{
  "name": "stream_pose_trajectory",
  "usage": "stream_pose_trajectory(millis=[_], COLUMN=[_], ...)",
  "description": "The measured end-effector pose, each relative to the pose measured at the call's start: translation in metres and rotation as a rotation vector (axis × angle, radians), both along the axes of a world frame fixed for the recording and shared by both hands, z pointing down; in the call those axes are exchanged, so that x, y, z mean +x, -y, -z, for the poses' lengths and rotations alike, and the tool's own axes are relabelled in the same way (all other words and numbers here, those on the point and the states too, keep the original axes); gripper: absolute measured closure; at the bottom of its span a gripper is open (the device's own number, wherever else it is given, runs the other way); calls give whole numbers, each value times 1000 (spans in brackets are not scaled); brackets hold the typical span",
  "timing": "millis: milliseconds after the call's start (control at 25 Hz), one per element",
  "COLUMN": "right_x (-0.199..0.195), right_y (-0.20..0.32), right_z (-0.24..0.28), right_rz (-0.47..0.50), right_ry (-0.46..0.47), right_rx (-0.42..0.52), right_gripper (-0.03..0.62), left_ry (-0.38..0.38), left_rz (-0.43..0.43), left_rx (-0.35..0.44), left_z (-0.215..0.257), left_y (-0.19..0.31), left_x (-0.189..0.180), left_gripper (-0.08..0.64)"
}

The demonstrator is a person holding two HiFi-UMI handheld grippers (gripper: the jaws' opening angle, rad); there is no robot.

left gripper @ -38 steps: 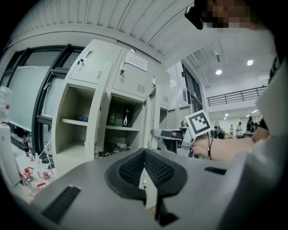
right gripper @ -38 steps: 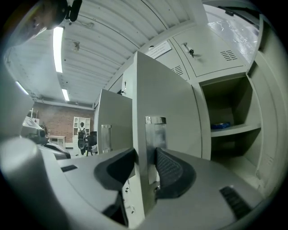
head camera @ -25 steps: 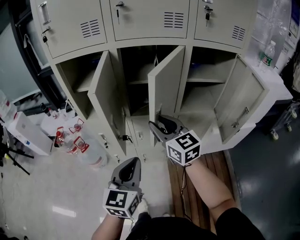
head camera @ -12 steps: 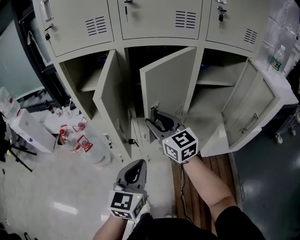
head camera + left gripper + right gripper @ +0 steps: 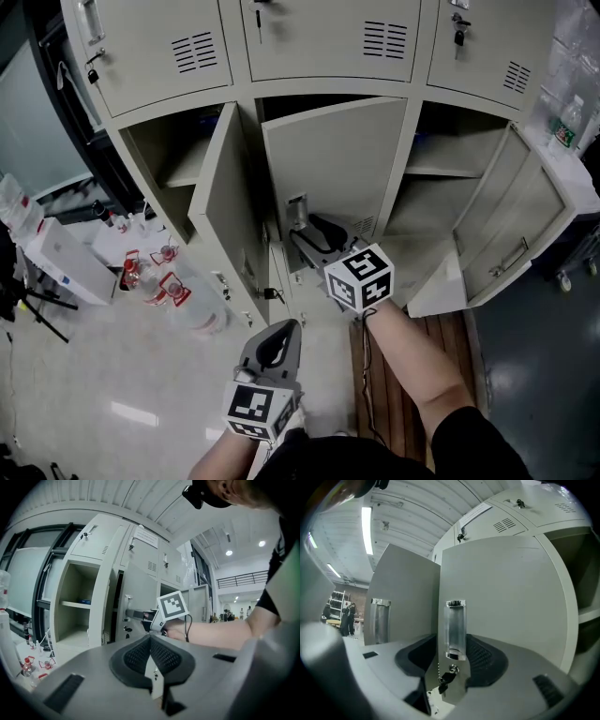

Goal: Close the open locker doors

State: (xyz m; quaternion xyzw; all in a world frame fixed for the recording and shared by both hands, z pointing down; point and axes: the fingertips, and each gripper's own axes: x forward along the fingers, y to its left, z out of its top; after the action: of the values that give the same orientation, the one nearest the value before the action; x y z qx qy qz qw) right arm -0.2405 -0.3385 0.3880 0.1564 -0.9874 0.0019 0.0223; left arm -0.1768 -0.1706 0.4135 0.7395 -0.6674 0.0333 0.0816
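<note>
The bank of lockers (image 5: 309, 37) is showing three doors of the middle row open: the left door (image 5: 228, 216) is standing well out, the right door (image 5: 511, 225) is hanging widest, and the middle door (image 5: 333, 178) is lying nearly across its opening but is not yet seated. The right gripper (image 5: 305, 234) is addressing the middle door at its free edge. Its jaws have just been opening and are standing apart, with the polished handle (image 5: 455, 629) between them and neither pad pressing on it. A key (image 5: 446, 677) is hanging just below that handle. The left gripper (image 5: 281, 333) is being held low and clear of the lockers, jaws together on nothing. In judgement, the doors are thin sheet metal: light, stiff, free on their hinges, with smooth paint and a slick handle. A flat push on the panel beside the handle is looking sounder than a pinch, keeping off the dangling key
</note>
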Motion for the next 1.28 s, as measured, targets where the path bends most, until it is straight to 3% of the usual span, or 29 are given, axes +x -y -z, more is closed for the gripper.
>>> stream_pose_trajectory(millis=[1040, 1280], right_x=[-32, -34], right_y=[79, 81], right_z=[-18, -18], right_rz=[-92, -104], right_ry=[-17, -25], right_rx=[-46, -22], right_gripper=[367, 368], left_ry=[-3, -2], left_rz=[-77, -81], left_rx=[-29, -29], left_z=[-10, -10], left_y=[22, 25], left_x=[-10, -14], left_gripper=[557, 555])
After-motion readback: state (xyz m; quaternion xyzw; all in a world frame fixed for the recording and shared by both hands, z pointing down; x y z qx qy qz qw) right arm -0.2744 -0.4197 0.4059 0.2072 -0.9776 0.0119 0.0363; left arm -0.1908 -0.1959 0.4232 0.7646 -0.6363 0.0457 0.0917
